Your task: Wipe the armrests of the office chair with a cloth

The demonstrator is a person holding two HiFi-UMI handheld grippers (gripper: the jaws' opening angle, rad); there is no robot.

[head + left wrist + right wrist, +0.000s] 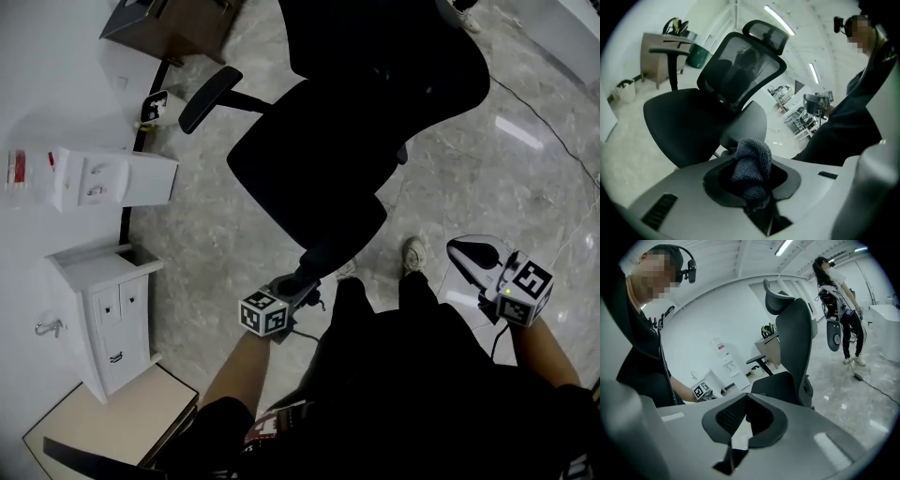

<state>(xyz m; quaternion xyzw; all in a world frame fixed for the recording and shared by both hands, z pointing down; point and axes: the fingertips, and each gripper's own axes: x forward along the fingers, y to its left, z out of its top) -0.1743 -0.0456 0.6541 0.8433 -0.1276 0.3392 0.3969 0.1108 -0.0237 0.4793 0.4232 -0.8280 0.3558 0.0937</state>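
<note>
White cabinets [105, 319] stand along the wall at the far left. Beside them, the chair's [375, 84] far armrest [208, 98] juts out toward the wall, well apart from both grippers. The black chair fills the upper middle of the head view, with its seat [684, 122] turned toward the person. Its near armrest [333, 246] slants down to the left gripper [298, 286], whose tip lies right at the armrest's lower end; whether the two touch cannot be told. That gripper's jaws are clamped on a bunched blue-grey cloth [751, 166], which sticks up past them toward the seat. Further right, the right gripper [473, 253] hangs over the marble floor [441, 178], apart from the chair. Its jaws meet at the tips and hold nothing. In its own view a second person [839, 305] stands far off behind the chair's back.
</note>
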